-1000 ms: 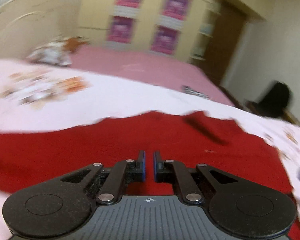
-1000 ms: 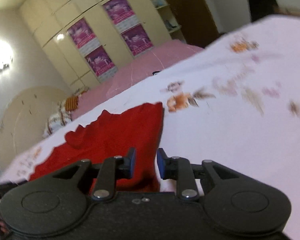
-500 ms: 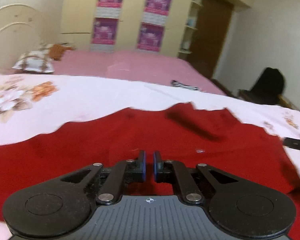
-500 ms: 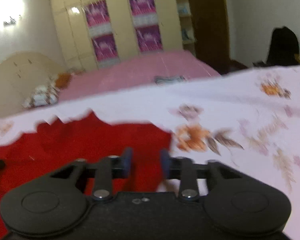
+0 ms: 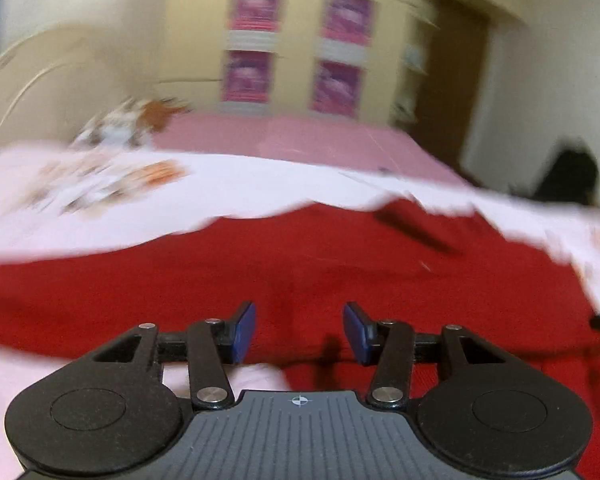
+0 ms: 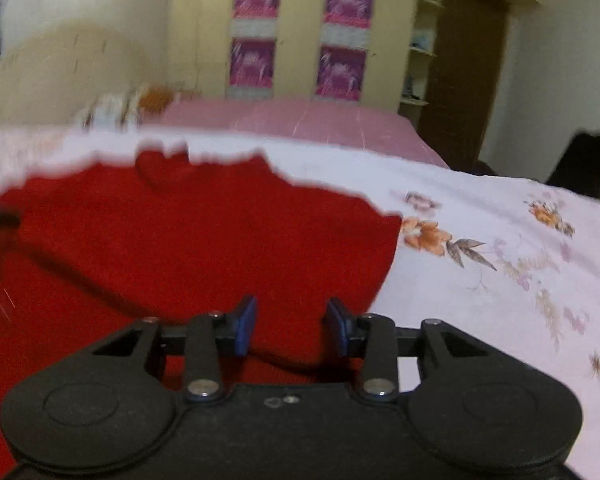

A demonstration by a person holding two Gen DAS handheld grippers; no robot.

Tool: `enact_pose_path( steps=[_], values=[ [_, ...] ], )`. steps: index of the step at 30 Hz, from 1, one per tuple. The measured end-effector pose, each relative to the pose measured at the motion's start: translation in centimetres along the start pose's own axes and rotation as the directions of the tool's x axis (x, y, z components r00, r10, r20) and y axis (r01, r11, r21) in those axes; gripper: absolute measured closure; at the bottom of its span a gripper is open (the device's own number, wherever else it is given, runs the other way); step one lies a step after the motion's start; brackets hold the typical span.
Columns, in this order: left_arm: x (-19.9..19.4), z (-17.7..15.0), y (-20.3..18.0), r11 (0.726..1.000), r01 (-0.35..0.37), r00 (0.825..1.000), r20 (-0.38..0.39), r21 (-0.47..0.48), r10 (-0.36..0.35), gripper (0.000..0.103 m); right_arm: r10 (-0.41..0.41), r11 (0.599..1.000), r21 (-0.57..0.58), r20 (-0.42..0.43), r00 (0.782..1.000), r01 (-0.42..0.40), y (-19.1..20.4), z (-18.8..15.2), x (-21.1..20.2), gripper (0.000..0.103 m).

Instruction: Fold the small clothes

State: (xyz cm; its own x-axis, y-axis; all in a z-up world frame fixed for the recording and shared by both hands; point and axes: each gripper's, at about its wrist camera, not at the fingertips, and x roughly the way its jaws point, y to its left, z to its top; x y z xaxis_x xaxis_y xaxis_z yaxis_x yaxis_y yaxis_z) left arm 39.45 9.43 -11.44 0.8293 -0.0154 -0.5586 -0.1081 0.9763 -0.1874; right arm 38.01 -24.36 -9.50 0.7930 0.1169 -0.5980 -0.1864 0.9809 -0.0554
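Observation:
A red garment (image 5: 284, 272) lies spread flat on a white floral bedsheet (image 5: 228, 196). My left gripper (image 5: 299, 334) is open, its blue-padded jaws standing apart just above the garment's near edge, nothing between them. In the right wrist view the same red garment (image 6: 196, 240) fills the left and middle, its right edge next to an orange flower print. My right gripper (image 6: 291, 326) is open over the garment's near right part, holding nothing. Both views are blurred by motion.
The white floral bedsheet (image 6: 500, 264) extends to the right. A pink bed surface (image 6: 292, 124) lies beyond, with a pillow (image 6: 112, 112) at the headboard. A wardrobe with purple posters (image 6: 300, 36), a brown door (image 6: 464, 76) and a dark object (image 6: 584, 168) stand behind.
Both grippers have opened; they were nearly shut before. Both cameras have shifted, and the right gripper now sits further over the red garment.

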Motion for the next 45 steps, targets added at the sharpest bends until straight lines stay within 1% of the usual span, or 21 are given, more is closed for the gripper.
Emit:
enact_pose_path(
  steps=[2,3,5,7,9,10,11,12,17,20,22,26,27,28,29,32,34,37,40,43,45],
  values=[
    [-2.1,-0.5,5.5,0.983,-0.030,0.999,0.014,-0.179,0.033,0.054,0.020,0.999,0.029,0.032,0.999,-0.020,-0.2,0.3,-1.7,0.061],
    [-2.9,-0.8,8.4,0.962,-0.055,0.998,0.009,-0.269,0.059,0.054,0.025,0.999,0.022,0.028,0.999,-0.025,-0.2,0.6,-1.9,0.061],
    [-4.6,-2.1,14.6,0.871,-0.092,0.994,0.004,-0.483,0.108,0.054,0.036,0.999,0.013,0.021,0.999,-0.036,-0.2,0.4,-2.8,0.058],
    [-6.0,-3.7,20.2,0.746,-0.089,0.990,0.020,-0.660,0.136,0.055,0.059,0.998,0.027,0.000,0.998,-0.059,-0.1,0.0,-3.4,0.057],
    [-6.1,-4.7,23.8,0.647,0.020,0.995,0.080,-0.762,0.064,0.054,0.077,0.996,0.054,-0.016,0.997,-0.076,0.1,-0.4,-4.0,0.057],
    [-5.8,-5.0,25.0,0.606,0.059,0.994,0.105,-0.793,0.041,0.055,0.082,0.995,0.062,-0.023,0.996,-0.080,0.4,-0.5,-4.1,0.057],
    [-5.6,-5.0,25.9,0.578,0.076,0.991,0.126,-0.813,0.047,0.055,0.085,0.994,0.069,-0.027,0.996,-0.083,0.7,-0.7,-4.3,0.057],
    [-5.3,-4.8,26.6,0.567,0.080,0.989,0.135,-0.820,0.056,0.055,0.091,0.993,0.076,-0.029,0.995,-0.089,1.0,-0.7,-4.6,0.057],
    [-3.0,-3.4,28.0,0.562,0.083,0.988,0.142,-0.823,0.063,0.054,0.113,0.989,0.101,-0.031,0.993,-0.109,1.7,-0.4,-5.1,0.056],
    [-2.5,-3.0,29.0,0.531,0.105,0.985,0.163,-0.841,0.063,0.054,0.107,0.990,0.092,-0.025,0.994,-0.104,1.7,-0.1,-5.5,0.056],
    [-3.0,-3.1,29.1,0.565,0.060,0.981,0.154,-0.823,0.120,0.055,0.099,0.991,0.094,-0.022,0.995,-0.096,1.4,0.0,-5.8,0.056],
    [-3.5,-2.2,28.6,0.609,-0.034,0.968,0.124,-0.793,0.216,0.057,0.085,0.991,0.107,-0.027,0.996,-0.081,0.6,-0.1,-5.8,0.056],
    [-3.5,-1.8,28.4,0.627,-0.047,0.970,0.116,-0.777,0.216,0.069,0.083,0.990,0.113,-0.027,0.996,-0.080,0.4,-0.1,-5.9,0.056],
    [-3.7,-1.2,28.3,0.644,-0.042,0.975,0.110,-0.764,0.195,0.100,0.084,0.990,0.120,-0.026,0.996,-0.080,0.2,-0.2,-5.9,0.056],
    [-4.0,-0.4,27.5,0.674,-0.030,0.976,0.125,-0.738,0.180,0.100,0.082,0.989,0.124,-0.026,0.996,-0.078,0.0,-0.2,-5.9,0.056],
    [-4.5,3.3,22.7,0.830,0.016,0.977,0.184,-0.557,0.105,0.100,0.074,0.988,0.138,-0.022,0.997,-0.071,-0.4,-0.4,-6.0,0.056],
    [-4.0,5.9,18.0,0.911,0.046,0.981,0.190,-0.409,0.036,0.100,0.061,0.987,0.150,-0.022,0.998,-0.057,-0.7,-0.5,-5.9,0.056],
    [-1.9,8.2,9.2,0.979,0.118,0.987,0.127,-0.164,-0.098,0.100,0.055,0.982,0.181,-0.022,0.998,-0.050,-1.2,-0.7,-6.0,0.056],
    [0.4,7.3,-0.3,0.981,0.185,0.982,0.028,0.055,-0.187,0.100,0.046,0.975,0.219,-0.019,0.999,-0.041,-2.0,-0.9,-6.3,0.056],
    [3.2,4.9,-8.5,0.948,0.250,0.967,-0.092,0.196,-0.236,0.100,0.024,0.966,0.256,-0.017,1.000,-0.019,-3.1,-1.0,-6.7,0.056],
    [4.6,2.3,-12.8,0.921,0.278,0.954,-0.191,0.274,-0.231,0.100,0.011,0.954,0.298,-0.017,1.000,-0.006,-4.2,-0.9,-7.0,0.056]
  ],
)
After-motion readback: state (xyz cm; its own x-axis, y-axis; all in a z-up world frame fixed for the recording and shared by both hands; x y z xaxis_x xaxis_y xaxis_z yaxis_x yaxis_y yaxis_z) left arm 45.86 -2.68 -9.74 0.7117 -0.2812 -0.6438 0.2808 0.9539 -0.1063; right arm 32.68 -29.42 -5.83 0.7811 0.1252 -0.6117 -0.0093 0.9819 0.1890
